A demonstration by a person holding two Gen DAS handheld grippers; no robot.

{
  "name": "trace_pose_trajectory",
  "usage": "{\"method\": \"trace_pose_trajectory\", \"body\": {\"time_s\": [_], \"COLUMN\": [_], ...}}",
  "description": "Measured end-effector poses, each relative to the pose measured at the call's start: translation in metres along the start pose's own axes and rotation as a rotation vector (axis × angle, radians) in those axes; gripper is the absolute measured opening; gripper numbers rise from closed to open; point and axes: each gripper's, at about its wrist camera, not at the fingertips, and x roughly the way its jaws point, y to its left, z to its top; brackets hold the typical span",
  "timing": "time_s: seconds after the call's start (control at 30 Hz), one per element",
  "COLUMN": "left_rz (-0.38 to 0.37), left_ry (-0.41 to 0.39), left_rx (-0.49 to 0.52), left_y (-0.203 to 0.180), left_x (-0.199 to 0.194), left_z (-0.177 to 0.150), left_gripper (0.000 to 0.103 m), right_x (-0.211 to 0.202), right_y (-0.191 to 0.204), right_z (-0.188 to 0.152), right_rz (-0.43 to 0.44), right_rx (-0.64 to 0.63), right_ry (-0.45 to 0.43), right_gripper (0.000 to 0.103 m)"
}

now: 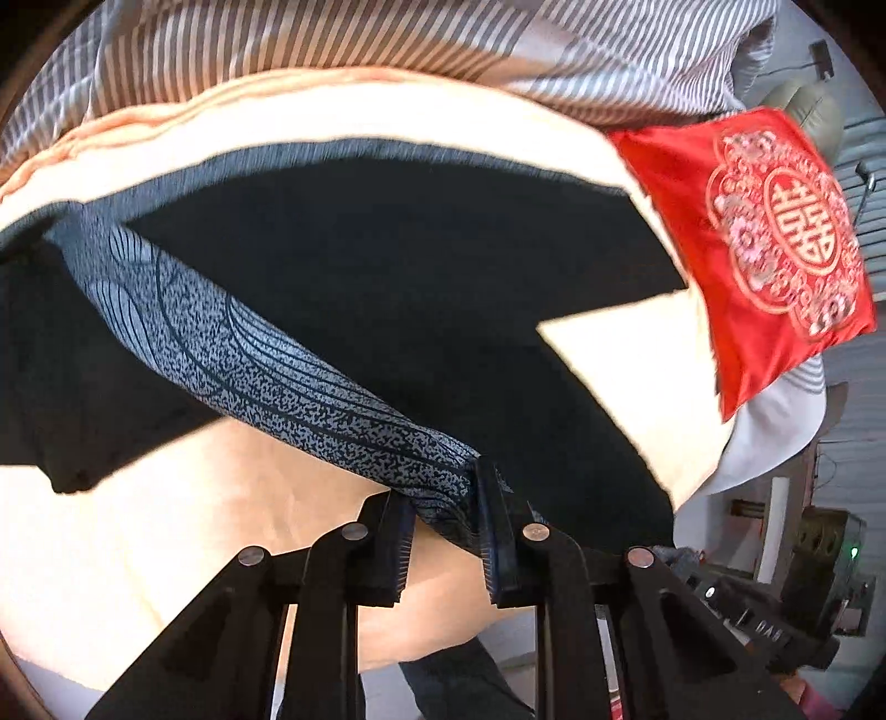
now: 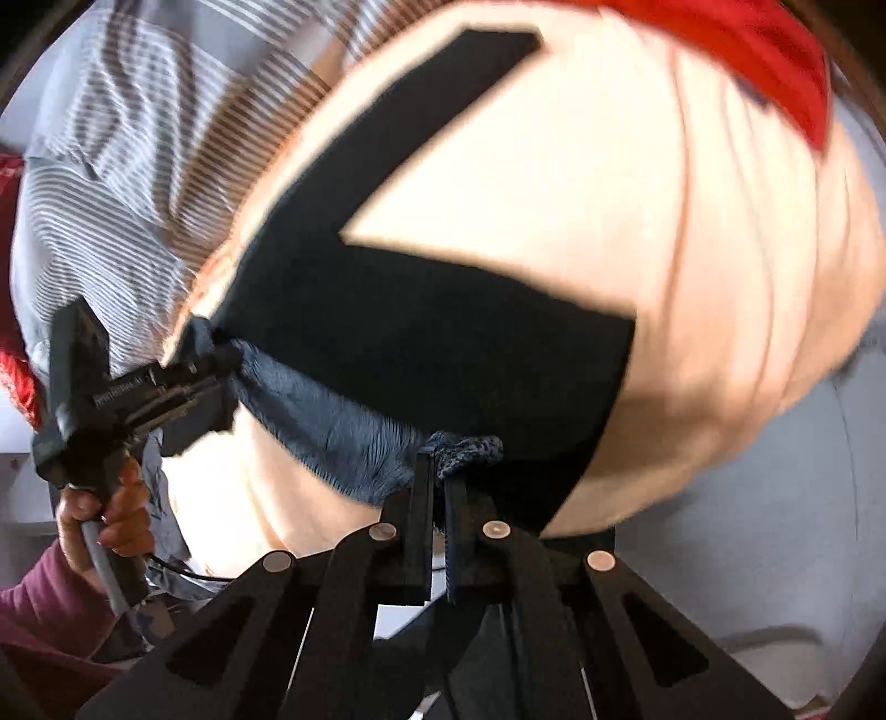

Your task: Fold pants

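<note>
Pants (image 1: 387,288) were black with a grey speckled waistband (image 1: 266,354), spread on a peach blanket (image 1: 166,543) on the bed. Both legs fanned out in a V across the blanket, in the left wrist view toward a red embroidered cushion (image 1: 775,243).

Left gripper (image 1: 443,531): fingers clenched on one end of the waistband, fabric pinched between the pads and pulled taut away from it. Right wrist view showed the same gripper (image 2: 188,382) from the side, held in the person's left hand (image 2: 105,515), maroon sleeve (image 2: 44,603) below it, clamped onto the far waistband end.

Right gripper (image 2: 437,498): fingers nearly together, a bunched bit of speckled waistband caught between the tips. So grasping the waistband, other end.

Waistband stretched between the two grippers, sagging a little in the middle, and looked raised off the blanket near the grip points; the legs lay flat on the blanket.

Striped grey-white bedding (image 1: 387,50) was piled behind the blanket. Right wrist view was motion-blurred, so the red cushion (image 2: 764,50) at top right was only a smear.
</note>
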Motion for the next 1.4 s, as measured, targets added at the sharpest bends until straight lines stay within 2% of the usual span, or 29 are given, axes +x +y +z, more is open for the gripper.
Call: {"method": "trace_pose_trajectory", "body": {"time_s": [0.2, 0.27, 0.33, 0.43, 0.5, 0.6, 0.73, 0.87, 0.93, 1.13, 1.27, 1.4], "left_rz": [-0.009, -0.009, -0.011, -0.009, -0.005, 0.000, 0.007, 0.029, 0.046, 0.122, 0.148, 0.129], "left_ry": [-0.038, -0.037, -0.030, -0.015, -0.006, -0.007, -0.048, -0.099, -0.114, -0.078, -0.027, -0.017], "left_rx": [0.004, -0.002, -0.011, -0.021, -0.029, -0.040, -0.048, -0.026, -0.012, 0.007, -0.019, 0.017], "left_y": [-0.009, -0.010, -0.007, -0.007, -0.007, -0.010, -0.017, -0.024, -0.026, -0.023, -0.020, -0.028], "left_x": [-0.007, -0.005, -0.003, 0.001, 0.002, -0.003, -0.020, -0.026, -0.021, 0.020, 0.040, 0.028], "left_z": [0.031, 0.037, 0.038, 0.037, 0.039, 0.048, 0.075, 0.113, 0.130, 0.173, 0.187, 0.179], "left_gripper": [0.022, 0.022, 0.022, 0.022, 0.022, 0.022, 0.022, 0.022, 0.022, 0.022, 0.022, 0.024], "right_x": [-0.017, -0.005, 0.009, 0.017, 0.015, 0.006, -0.016, -0.016, -0.005, 0.058, 0.093, 0.116], "right_y": [0.005, -0.002, -0.010, -0.009, 0.000, 0.021, 0.036, 0.041, 0.046, 0.053, 0.048, 0.042], "right_z": [0.042, 0.050, 0.050, 0.052, 0.058, 0.084, 0.144, 0.211, 0.246, 0.318, 0.340, 0.345], "right_rz": [0.054, 0.158, 0.217, 0.226, 0.202, 0.169, 0.138, 0.112, 0.095, -0.011, -0.067, -0.093], "right_rx": [-0.023, 0.023, 0.085, 0.088, 0.050, -0.024, -0.094, -0.146, -0.176, -0.230, -0.233, -0.234], "right_ry": [-0.018, 0.053, 0.120, 0.159, 0.161, 0.116, 0.018, -0.024, -0.019, 0.043, 0.077, 0.116], "right_gripper": [0.003, 0.007, 0.009, 0.009, 0.004, 0.004, 0.004, 0.003, 0.003, 0.003, 0.003, 0.003]}}
